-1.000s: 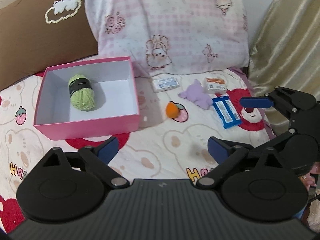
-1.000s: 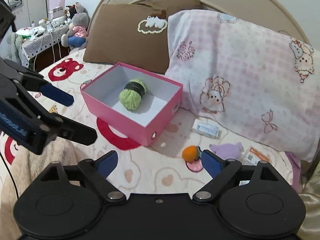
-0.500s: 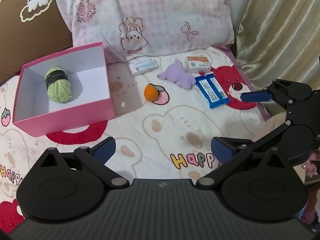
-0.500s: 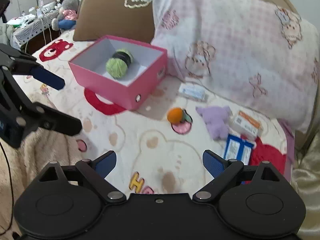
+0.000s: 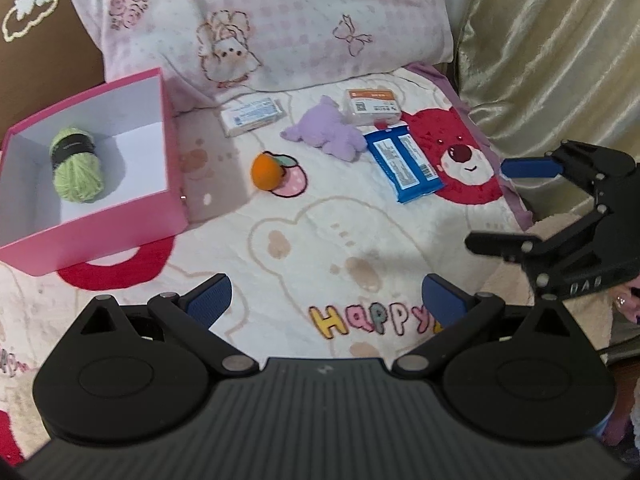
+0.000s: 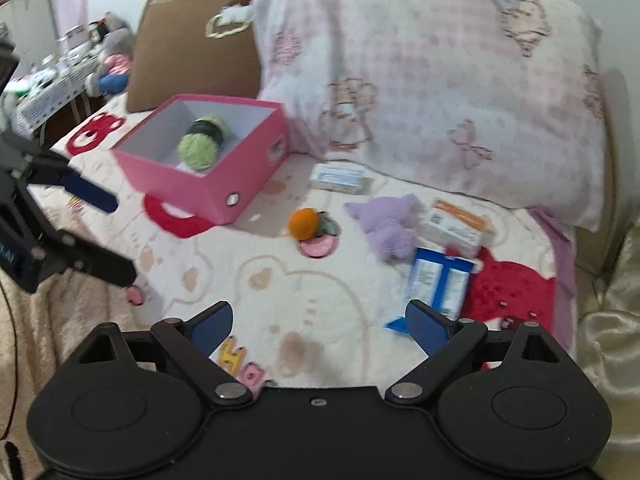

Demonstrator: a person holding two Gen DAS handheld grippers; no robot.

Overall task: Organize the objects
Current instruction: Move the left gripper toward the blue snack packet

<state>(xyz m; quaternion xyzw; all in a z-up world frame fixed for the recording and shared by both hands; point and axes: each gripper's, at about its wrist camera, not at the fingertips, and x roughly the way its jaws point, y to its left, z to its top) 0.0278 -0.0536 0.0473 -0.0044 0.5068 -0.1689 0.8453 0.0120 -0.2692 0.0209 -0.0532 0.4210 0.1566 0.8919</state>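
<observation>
- Left wrist view: my left gripper (image 5: 325, 296) has just finished spreading its jaws wide, nothing between them. The pink cardboard box (image 5: 120, 216) lies ahead to the left, a fuzzy green yarn ball (image 5: 76, 166) inside. A round orange ball (image 5: 267, 171), soft purple plush (image 5: 328, 132) and glossy blue packet (image 5: 404, 164) lie well ahead on the fleecy blanket (image 5: 320, 248).
- Right wrist view: my right gripper (image 6: 320, 320) gapes empty; the blue packet lies just beyond its right finger.

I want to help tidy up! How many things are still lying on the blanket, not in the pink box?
5: a white packet nearest the pillow, an orange ball, a purple plush toy, an orange-topped box and a blue wrapper. None looks hidden.
</observation>
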